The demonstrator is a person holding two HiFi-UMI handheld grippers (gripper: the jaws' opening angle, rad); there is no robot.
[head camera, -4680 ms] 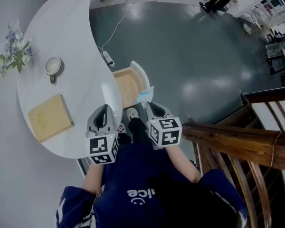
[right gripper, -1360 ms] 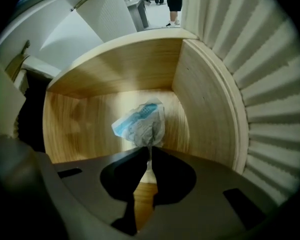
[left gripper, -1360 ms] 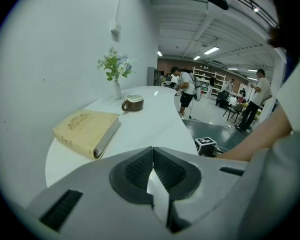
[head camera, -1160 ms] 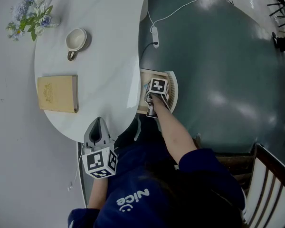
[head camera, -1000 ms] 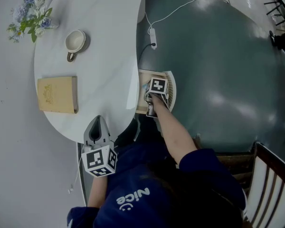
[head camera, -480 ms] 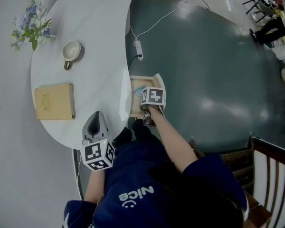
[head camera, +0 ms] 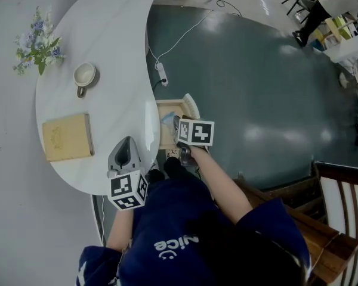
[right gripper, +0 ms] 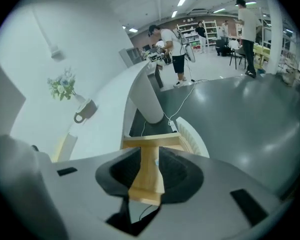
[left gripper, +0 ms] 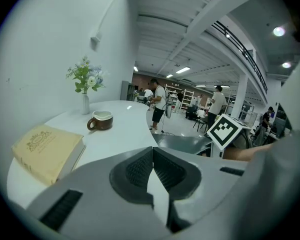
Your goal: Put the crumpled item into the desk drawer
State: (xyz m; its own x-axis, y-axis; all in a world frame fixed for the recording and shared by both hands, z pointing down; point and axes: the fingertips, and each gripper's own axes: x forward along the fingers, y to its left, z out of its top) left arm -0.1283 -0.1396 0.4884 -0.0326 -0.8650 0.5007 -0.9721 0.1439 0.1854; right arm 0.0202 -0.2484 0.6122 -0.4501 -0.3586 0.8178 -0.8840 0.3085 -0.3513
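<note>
**Head view.** Looks steeply down on a white curved surface (head camera: 107, 52) carrying flowers (head camera: 37, 43) at the far left edge, a cup (head camera: 84, 75) just nearer, and a book (head camera: 67, 137) toward the near left edge. Shows the left claw (head camera: 125, 145) over the near edge, apart from all three. Shows the drawer (head camera: 170, 102) pulled out from under the right edge, wooden inside exposed. Places the crumpled item (head camera: 166, 119), pale blue, inside that drawer on the side nearest the surface, free of both claws. Sets the right claw (head camera: 179, 126) above the drawer, just beside the item and higher.

**Left claw view.** Looks level across the surface past book, cup and flowers. Shows the pads met at their tips, with nothing between. Catches the right claw's marker cube (left gripper: 225, 130) beyond the right edge.

**Right claw view.** Looks down into the drawer. Shows jaws spread near their widest, just drawn in a touch, gripping nothing. Leaves only drawer wood in the gap, plus a pale-blue fleck, probably the item.

**Reading.**
- Suggests the deposit is made and the drawer still open.
- Puts the item below and ahead of the right claw, toward the surface, with no clear long axis.
- Makes the right hand by far the nearer.
- Probably turns next on the drawer front (head camera: 191, 104), on the side away from the surface, to be pushed back toward the right edge.
</note>
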